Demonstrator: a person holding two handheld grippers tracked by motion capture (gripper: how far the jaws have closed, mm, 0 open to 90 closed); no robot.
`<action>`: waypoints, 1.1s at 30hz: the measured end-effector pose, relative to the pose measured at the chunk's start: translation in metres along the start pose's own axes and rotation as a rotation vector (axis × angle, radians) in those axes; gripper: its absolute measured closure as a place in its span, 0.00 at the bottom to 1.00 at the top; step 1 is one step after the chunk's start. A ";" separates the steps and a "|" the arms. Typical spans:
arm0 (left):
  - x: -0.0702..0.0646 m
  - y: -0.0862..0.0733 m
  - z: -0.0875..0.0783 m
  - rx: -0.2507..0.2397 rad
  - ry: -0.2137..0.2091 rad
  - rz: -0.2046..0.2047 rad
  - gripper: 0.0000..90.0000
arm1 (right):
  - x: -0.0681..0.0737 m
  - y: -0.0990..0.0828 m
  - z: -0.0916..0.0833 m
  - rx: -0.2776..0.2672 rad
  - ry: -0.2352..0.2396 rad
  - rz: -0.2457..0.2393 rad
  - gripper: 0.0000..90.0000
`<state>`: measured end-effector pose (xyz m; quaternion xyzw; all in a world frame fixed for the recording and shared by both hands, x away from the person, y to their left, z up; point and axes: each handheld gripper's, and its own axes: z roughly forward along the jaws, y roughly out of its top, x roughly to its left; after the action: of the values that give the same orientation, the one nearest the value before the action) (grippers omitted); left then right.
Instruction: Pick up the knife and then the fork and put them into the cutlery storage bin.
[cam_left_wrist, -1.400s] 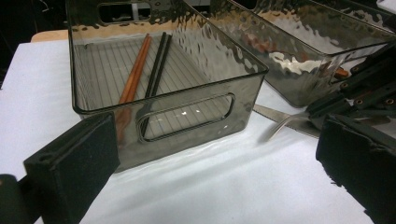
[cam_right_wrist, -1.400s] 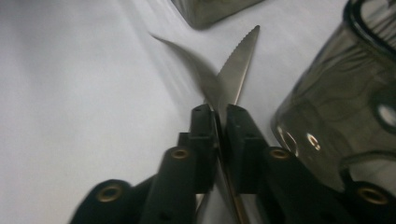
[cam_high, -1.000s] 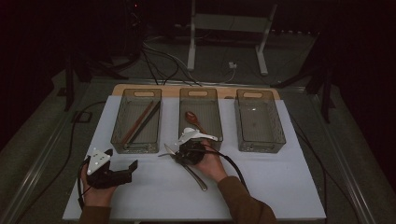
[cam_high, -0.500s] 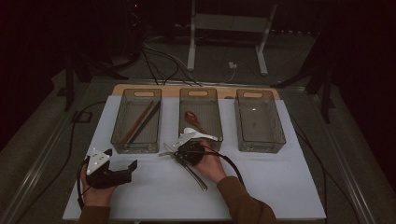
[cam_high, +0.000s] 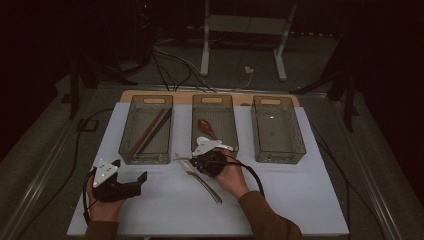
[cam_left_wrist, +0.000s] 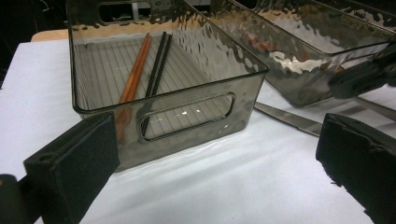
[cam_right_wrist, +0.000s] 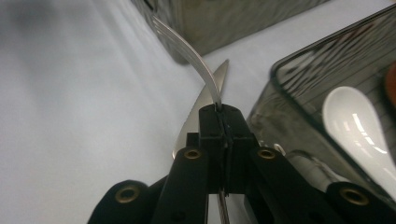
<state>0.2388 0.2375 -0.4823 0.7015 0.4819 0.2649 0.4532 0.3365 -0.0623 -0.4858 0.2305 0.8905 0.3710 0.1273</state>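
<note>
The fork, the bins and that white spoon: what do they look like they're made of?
The fork, clamped in the right gripper, looks like polished steel: thin, silvery, mirror-bright. The bins seem to be smoky clear plastic: rippled see-through walls with glossy highlights and a moulded handle slot. The white spoon looks like glazed ceramic, thick and shiny, though it could be hard plastic.

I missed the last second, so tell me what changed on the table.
The right hand-held gripper has just closed its jaws on the fork and begun to lift it off the knife. The left hand-held gripper stayed open in place. The bins, chopsticks and spoons kept their places.
</note>
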 end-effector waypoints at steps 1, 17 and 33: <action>0.000 0.000 0.000 0.001 -0.001 0.001 0.01 | -0.001 0.000 -0.003 -0.008 -0.001 0.003 1.00; -0.001 0.000 0.001 0.007 -0.001 0.006 0.01 | -0.019 -0.017 -0.043 -0.120 -0.069 0.099 1.00; -0.002 0.000 0.003 0.008 -0.003 0.009 0.01 | -0.037 -0.034 -0.074 -0.165 -0.143 0.182 1.00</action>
<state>0.2401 0.2343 -0.4831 0.7058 0.4794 0.2640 0.4498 0.3277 -0.1465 -0.4573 0.3251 0.8209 0.4357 0.1749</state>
